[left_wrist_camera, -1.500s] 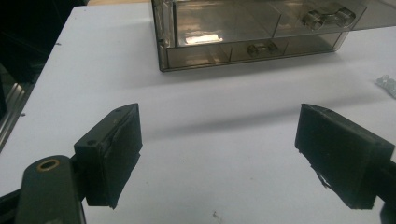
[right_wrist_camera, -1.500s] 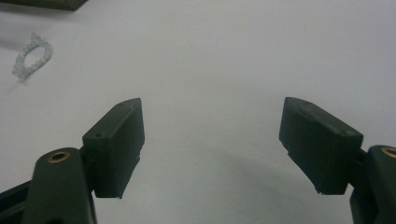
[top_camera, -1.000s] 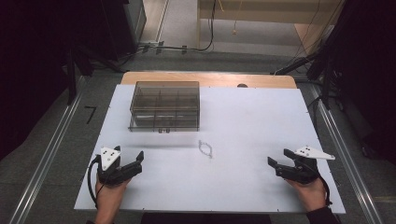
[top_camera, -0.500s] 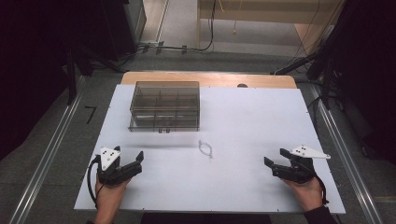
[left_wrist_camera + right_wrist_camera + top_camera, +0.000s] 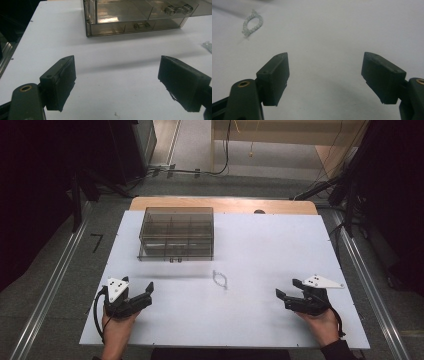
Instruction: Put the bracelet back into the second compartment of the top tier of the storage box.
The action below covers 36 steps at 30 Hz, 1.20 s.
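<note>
Right gripper view: right hand-held gripper (image 5: 325,77) wide open, empty; bead bracelet (image 5: 252,22), seemingly, apart.

The white table (image 5: 280,255) is seen from above and behind the person's side, looking forward and down, with the floor beyond taken in. From low and close over the tabletop, the smoky compartment box (image 5: 140,17) is faced by the left gripper view, and the bead bracelet (image 5: 252,22) by the right gripper view. Both things are shared with the high view, the box (image 5: 176,233) far left and the bracelet (image 5: 220,279) mid-table.

Lab setting, white table (image 5: 280,245), floor cables (image 5: 190,170), dark equipment racks (image 5: 120,150)
</note>
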### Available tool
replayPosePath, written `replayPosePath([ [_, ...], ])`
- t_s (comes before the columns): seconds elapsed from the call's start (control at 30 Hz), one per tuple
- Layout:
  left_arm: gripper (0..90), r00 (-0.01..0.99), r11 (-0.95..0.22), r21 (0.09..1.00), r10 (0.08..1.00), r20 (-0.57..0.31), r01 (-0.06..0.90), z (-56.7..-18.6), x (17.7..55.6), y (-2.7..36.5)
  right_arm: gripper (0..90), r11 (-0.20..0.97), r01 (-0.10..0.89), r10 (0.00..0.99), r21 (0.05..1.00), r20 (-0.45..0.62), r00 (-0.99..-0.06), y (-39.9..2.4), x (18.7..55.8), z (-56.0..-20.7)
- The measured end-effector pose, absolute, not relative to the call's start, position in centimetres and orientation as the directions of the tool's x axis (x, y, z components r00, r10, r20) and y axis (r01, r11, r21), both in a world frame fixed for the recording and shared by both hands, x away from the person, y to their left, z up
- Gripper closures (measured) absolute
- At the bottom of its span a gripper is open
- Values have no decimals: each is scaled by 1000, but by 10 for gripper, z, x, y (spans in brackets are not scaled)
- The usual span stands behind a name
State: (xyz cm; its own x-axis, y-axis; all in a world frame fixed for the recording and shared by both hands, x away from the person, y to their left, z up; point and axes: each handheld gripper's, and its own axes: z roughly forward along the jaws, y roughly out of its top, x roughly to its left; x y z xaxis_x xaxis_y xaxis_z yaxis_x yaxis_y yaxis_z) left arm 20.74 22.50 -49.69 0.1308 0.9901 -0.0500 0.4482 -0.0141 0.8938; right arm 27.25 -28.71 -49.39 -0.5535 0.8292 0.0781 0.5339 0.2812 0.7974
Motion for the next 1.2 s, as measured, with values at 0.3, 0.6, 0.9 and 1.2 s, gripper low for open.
replayPosePath([
  [0.3, 153, 126, -11, 894, 991, -50, 448, -497, 207, 226, 212, 304, 523, 813, 796, 69, -578, -276, 275, -495],
  [0.6, 152, 123, -11, 893, 991, -49, 450, -497, 206, 226, 213, 335, 512, 789, 791, 62, -612, -259, 277, -496],
  [0.9, 152, 125, -10, 893, 991, -51, 450, -498, 207, 226, 219, 347, 503, 770, 792, 65, -634, -244, 279, -497],
  [1.2, 152, 127, -10, 893, 991, -53, 450, -497, 207, 226, 220, 359, 502, 756, 787, 70, -651, -228, 282, -498],
])
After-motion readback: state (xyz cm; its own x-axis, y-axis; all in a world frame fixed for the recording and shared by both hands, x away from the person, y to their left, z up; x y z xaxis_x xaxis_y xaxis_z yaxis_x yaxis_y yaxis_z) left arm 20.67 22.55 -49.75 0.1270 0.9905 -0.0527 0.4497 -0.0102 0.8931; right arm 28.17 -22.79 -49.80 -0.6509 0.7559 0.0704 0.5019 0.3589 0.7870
